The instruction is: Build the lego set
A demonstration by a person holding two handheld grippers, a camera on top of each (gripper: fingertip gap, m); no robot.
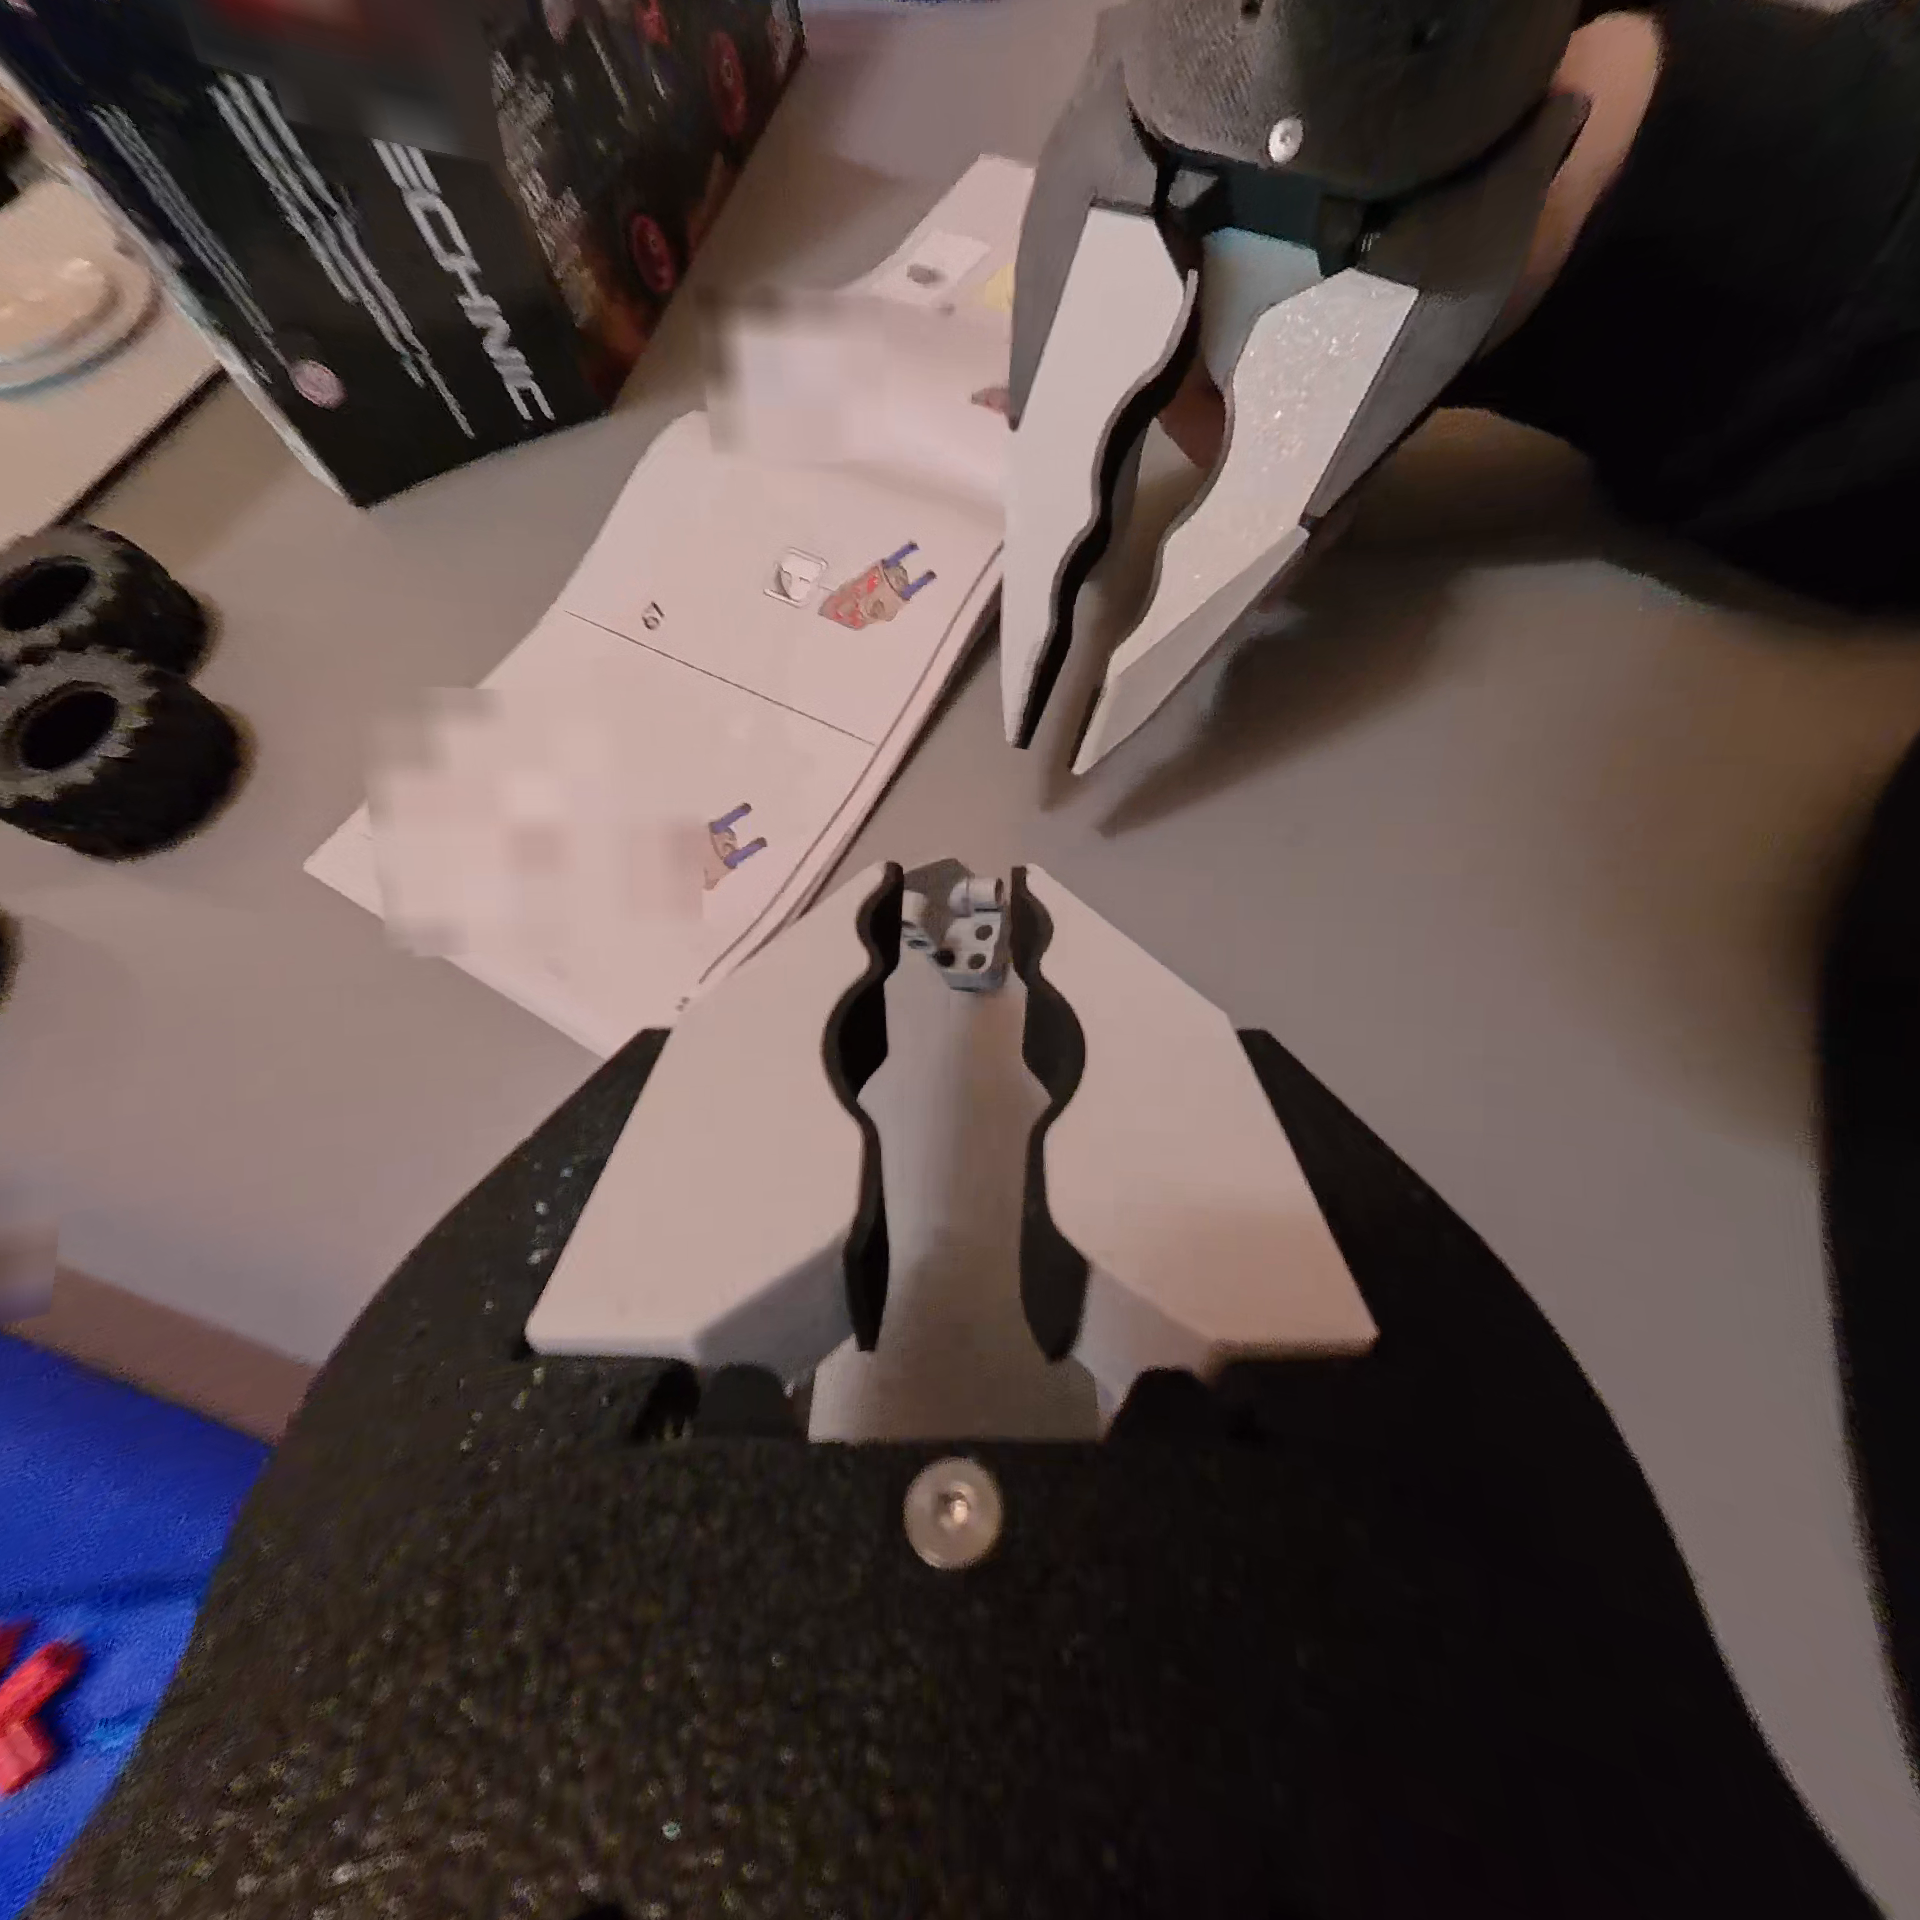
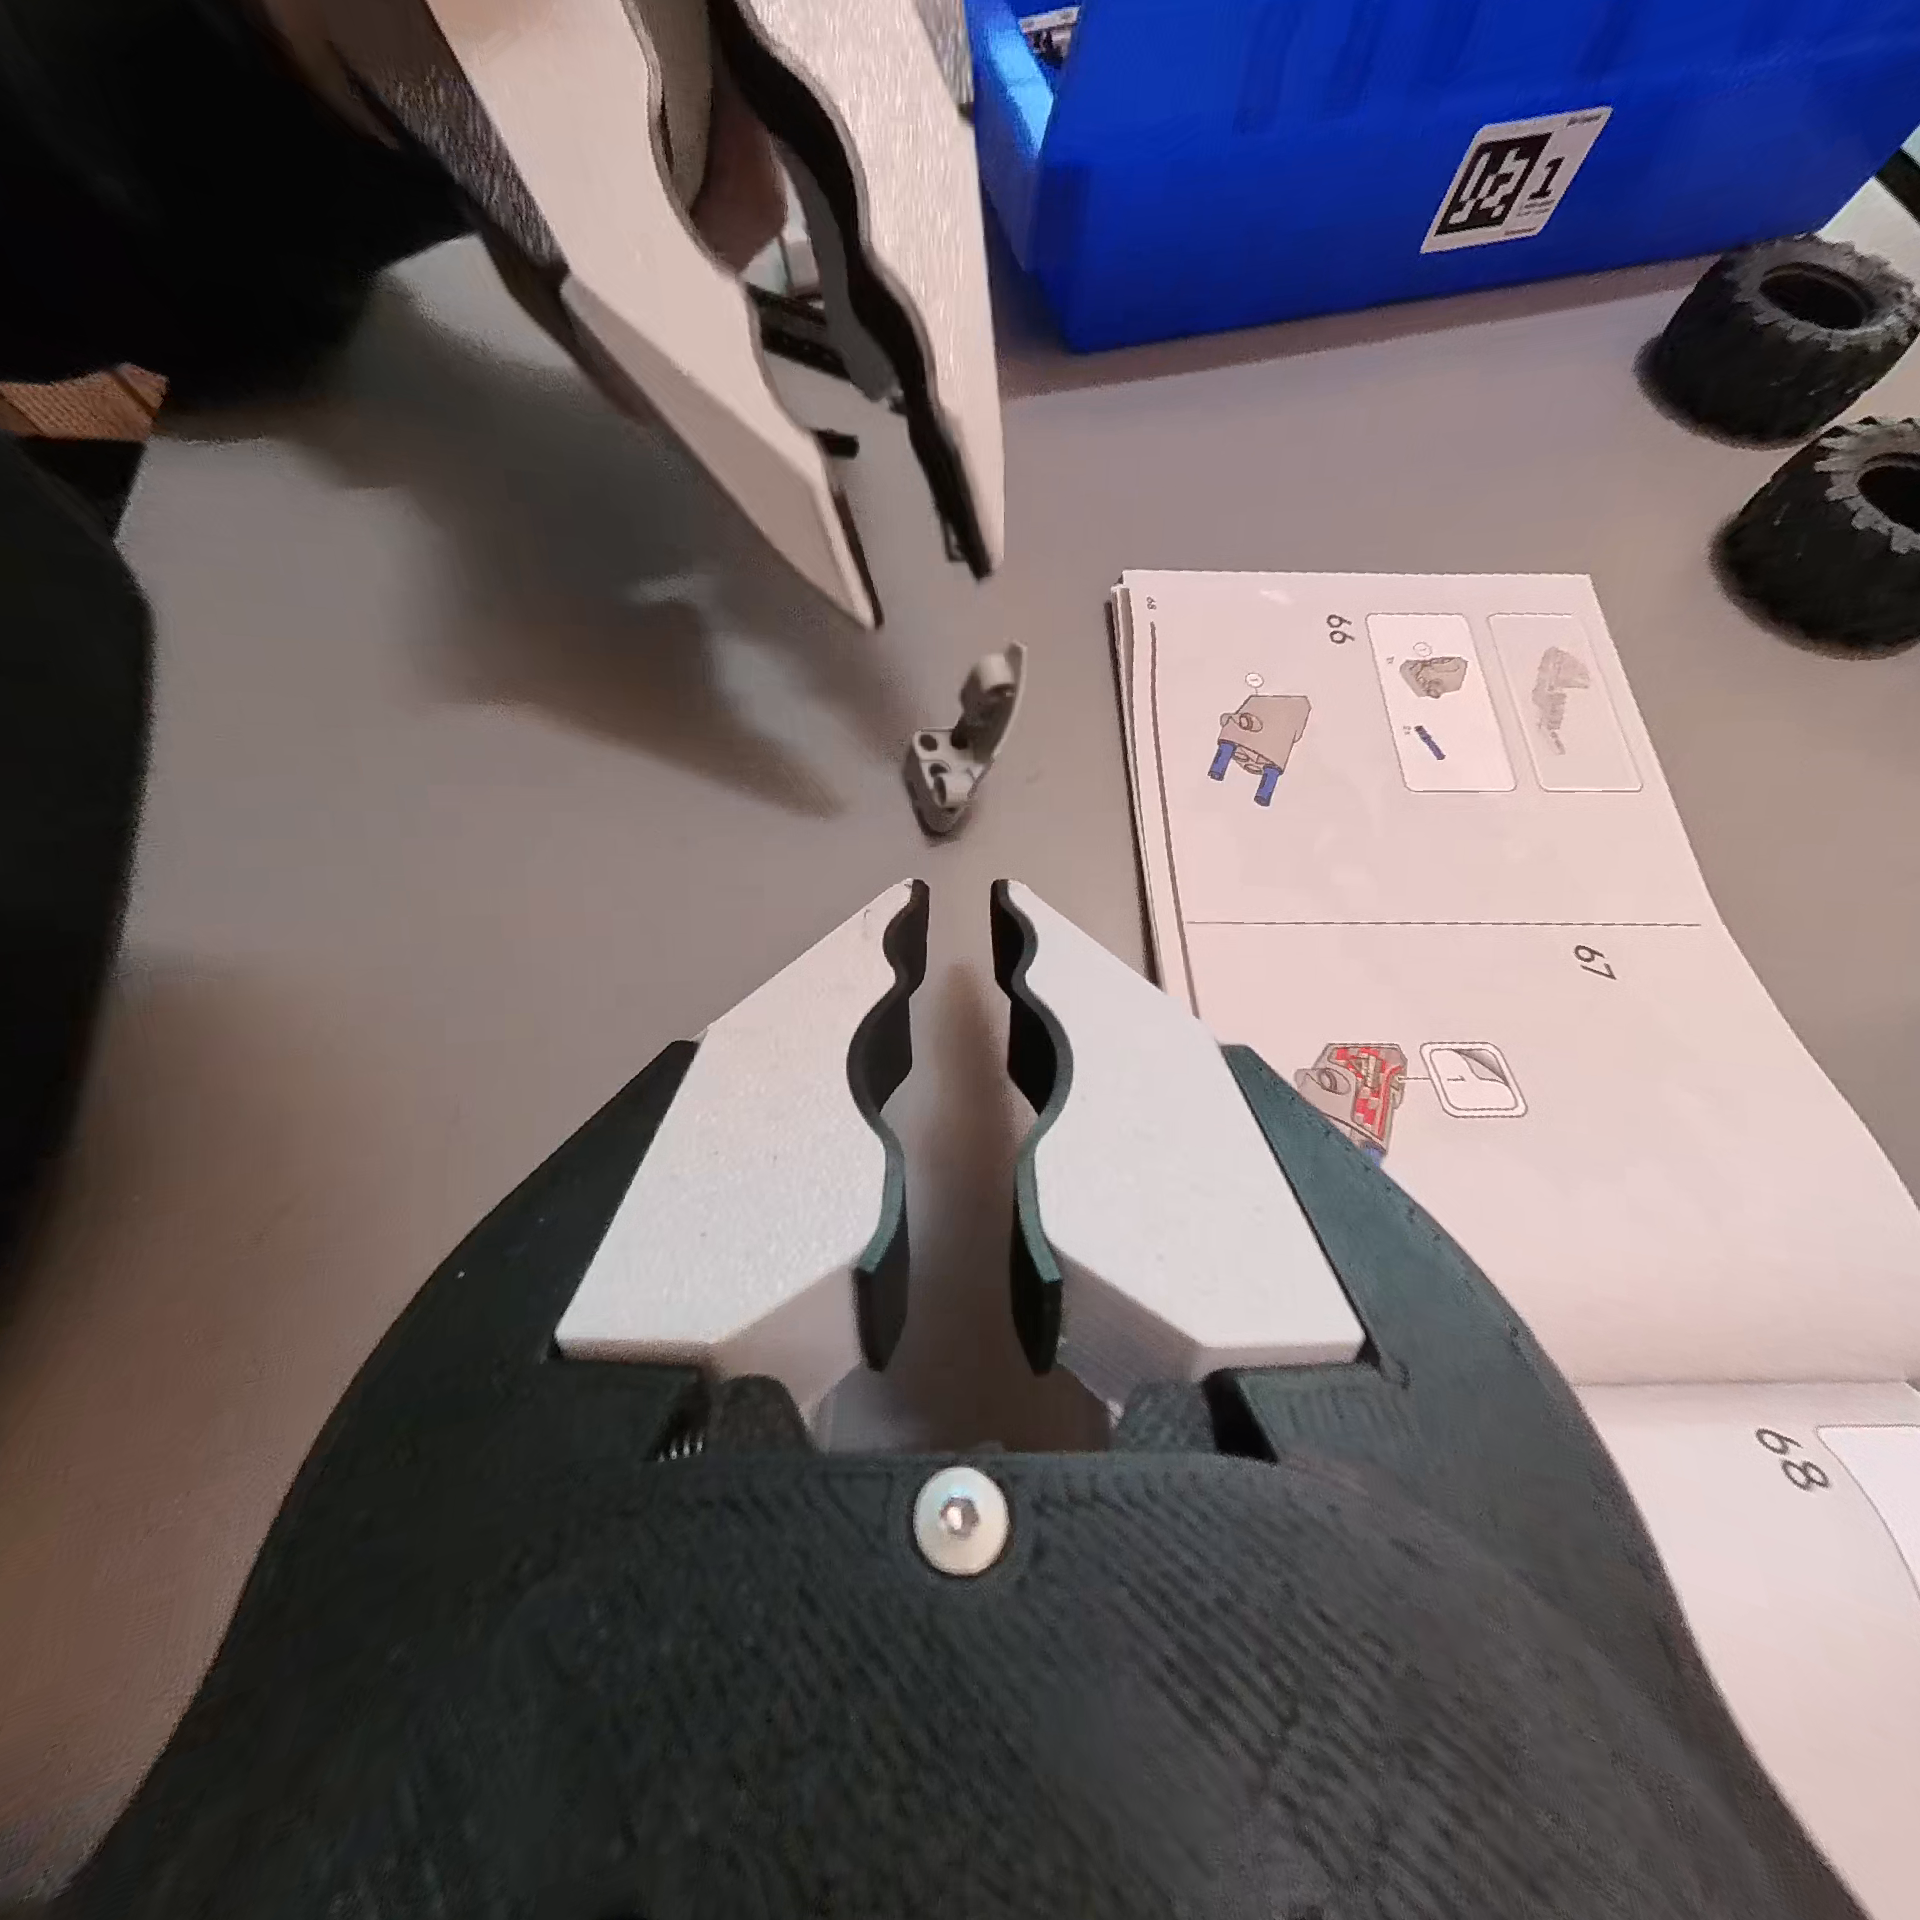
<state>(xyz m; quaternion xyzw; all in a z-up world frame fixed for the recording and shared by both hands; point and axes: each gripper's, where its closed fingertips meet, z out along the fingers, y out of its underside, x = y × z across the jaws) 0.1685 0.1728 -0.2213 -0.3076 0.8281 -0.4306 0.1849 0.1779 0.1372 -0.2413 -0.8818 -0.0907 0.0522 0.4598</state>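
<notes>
On the plain grey tabletop (image 2: 520, 727), a small light-grey lego connector piece with pin holes (image 2: 961, 748) is lying loose, right between the tips of the two tools. Nothing is touching it as far as the right wrist view shows. The left gripper (image 1: 956, 883) has its white fingers parted a little with nothing clamped. In its own camera the piece just peeks through the gap at the tips. The right gripper (image 2: 958, 894) comes in from the opposite side, with its jaws also slightly apart and empty, and its tips sit just short of the piece.

Beside the piece, the open white paper instruction booklet (image 2: 1455, 883) lies flat. Past it are two chunky black rubber tyres (image 2: 1787, 343), close together. A blue plastic bin (image 2: 1299, 156) with a black-and-white marker sticker stands near the tyres. The left view also picks up a black cardboard set box (image 1: 416, 260) behind the booklet, plus a few red lego bits (image 1: 31, 1704) on something blue.
</notes>
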